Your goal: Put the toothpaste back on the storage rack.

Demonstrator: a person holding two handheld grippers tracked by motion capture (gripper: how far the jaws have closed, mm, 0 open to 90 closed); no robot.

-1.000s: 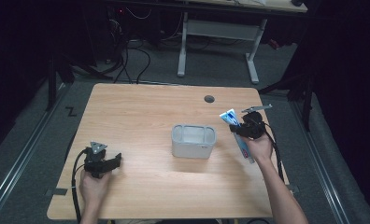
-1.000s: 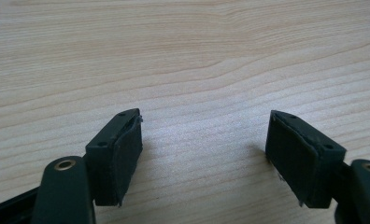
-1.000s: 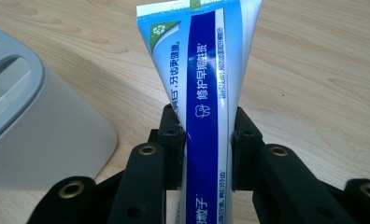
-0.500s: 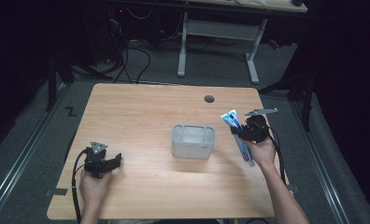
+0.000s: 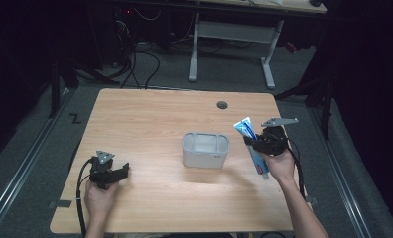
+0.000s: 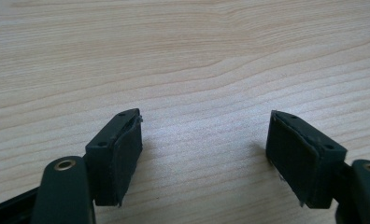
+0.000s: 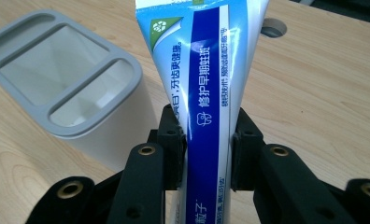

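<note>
Your right gripper [image 5: 252, 143] was closed on a toothpaste tube [image 5: 250, 141], with one jaw pressed against each side of the tube's flat body, as the right gripper view [image 7: 205, 154] confirmed. The tube [image 7: 206, 84] was white with a broad blue band down its middle and light blue edges. It carried a green square mark near its wide end and Chinese lettering along the band; one line read roughly 修护早期蛀斑, and the smaller print was too fine to read. In the high view the tube's wide crimped end pointed up and to the far left, while its lower end lay toward the near side, under your right hand [image 5: 280, 163]. The tube sat just right of a grey holder [image 5: 205, 149] at the table's centre. In the right gripper view, the holder [image 7: 66, 88] showed a wide middle compartment and narrower slots on either side. Your left gripper [image 5: 121, 171] rested at the near left of the wooden table [image 5: 150, 119], well apart from the holder, held by your left hand [image 5: 101, 196]. Its jaws stood wide apart over bare wood grain [image 6: 206, 154], gripping nothing. A round cable hole [image 5: 222, 105] sat at the far side of the table.
</note>
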